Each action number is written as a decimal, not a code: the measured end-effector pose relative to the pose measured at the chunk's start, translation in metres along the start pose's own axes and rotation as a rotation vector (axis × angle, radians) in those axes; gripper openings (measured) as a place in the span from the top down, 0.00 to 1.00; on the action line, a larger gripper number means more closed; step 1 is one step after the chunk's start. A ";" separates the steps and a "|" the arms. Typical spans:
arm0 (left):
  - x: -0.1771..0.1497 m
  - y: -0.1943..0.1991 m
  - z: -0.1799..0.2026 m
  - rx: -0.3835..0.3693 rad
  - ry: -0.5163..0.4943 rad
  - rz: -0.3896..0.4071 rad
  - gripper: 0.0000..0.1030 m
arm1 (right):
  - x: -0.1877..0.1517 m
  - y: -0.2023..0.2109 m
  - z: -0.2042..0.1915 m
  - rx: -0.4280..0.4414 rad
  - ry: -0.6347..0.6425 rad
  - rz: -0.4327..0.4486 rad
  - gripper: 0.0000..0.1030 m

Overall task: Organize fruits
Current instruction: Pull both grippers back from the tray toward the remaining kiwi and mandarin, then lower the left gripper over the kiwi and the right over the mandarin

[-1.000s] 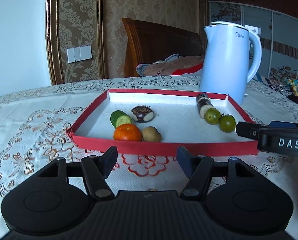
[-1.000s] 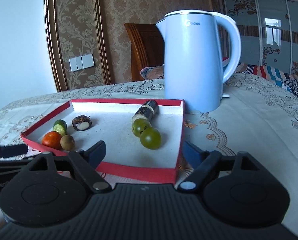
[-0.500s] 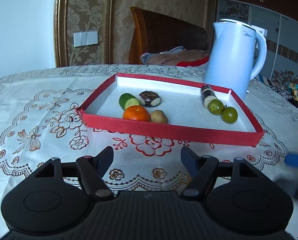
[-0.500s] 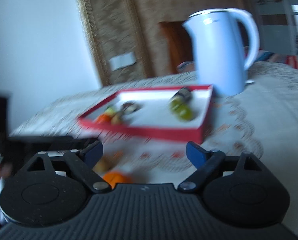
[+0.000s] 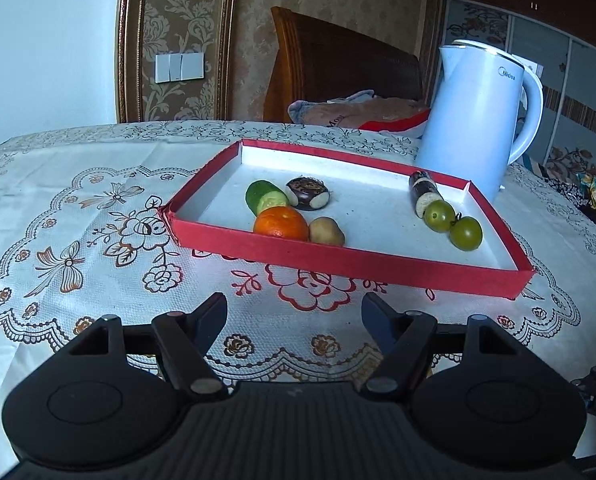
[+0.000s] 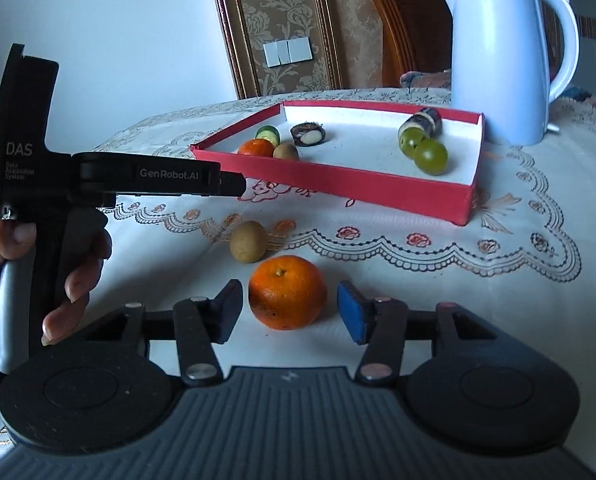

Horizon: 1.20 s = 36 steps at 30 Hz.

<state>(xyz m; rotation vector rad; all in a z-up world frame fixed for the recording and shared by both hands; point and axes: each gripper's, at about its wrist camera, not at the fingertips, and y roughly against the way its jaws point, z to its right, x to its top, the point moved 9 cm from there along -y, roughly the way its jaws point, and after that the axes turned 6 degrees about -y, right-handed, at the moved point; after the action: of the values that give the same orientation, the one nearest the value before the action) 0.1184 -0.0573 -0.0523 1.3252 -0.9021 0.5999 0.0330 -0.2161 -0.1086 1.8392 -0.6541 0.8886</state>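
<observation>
A red tray (image 5: 349,264) (image 6: 337,182) holds an orange (image 5: 280,222), a small brown fruit (image 5: 326,231), a cucumber piece (image 5: 266,197), a dark chestnut-like piece (image 5: 308,193), a dark cane piece (image 5: 423,188) and two green fruits (image 5: 453,224). In the right wrist view a loose orange (image 6: 287,297) lies on the tablecloth between the open fingers of my right gripper (image 6: 289,312), untouched. A loose brown fruit (image 6: 248,241) lies just beyond it. My left gripper (image 5: 294,324) is open and empty in front of the tray; its body shows in the right wrist view (image 6: 150,178).
A tall light-blue kettle (image 5: 473,120) (image 6: 505,52) stands right behind the tray. The table carries an embroidered white cloth (image 5: 78,240). A wooden chair (image 5: 337,68) with a cushion stands behind the table.
Both grippers have pulled back from the tray. My right gripper has swung down to the loose orange on the cloth, which now sits between its fingers.
</observation>
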 end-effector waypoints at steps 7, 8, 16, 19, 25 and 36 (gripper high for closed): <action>-0.001 0.000 0.003 -0.002 -0.013 0.001 0.28 | 0.006 0.002 0.001 -0.028 -0.002 0.048 0.62; -0.001 -0.001 0.003 -0.001 -0.015 0.001 0.28 | 0.007 0.002 0.002 -0.049 0.003 0.053 0.62; -0.001 0.001 0.009 -0.016 -0.040 0.009 0.28 | 0.012 0.000 0.005 -0.154 0.040 0.072 0.62; -0.002 0.002 0.015 -0.038 -0.057 0.006 0.28 | 0.024 0.006 0.021 -0.255 0.017 0.138 0.54; -0.008 0.004 0.035 -0.070 -0.148 0.006 0.28 | 0.025 0.000 0.026 -0.263 0.027 0.123 0.42; -0.008 0.018 0.051 -0.065 -0.243 0.070 0.28 | 0.023 0.007 0.026 -0.290 0.036 0.139 0.34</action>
<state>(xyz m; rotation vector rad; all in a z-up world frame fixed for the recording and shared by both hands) 0.0883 -0.1033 -0.0492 1.3304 -1.1610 0.4651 0.0488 -0.2435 -0.0938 1.5306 -0.8491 0.8649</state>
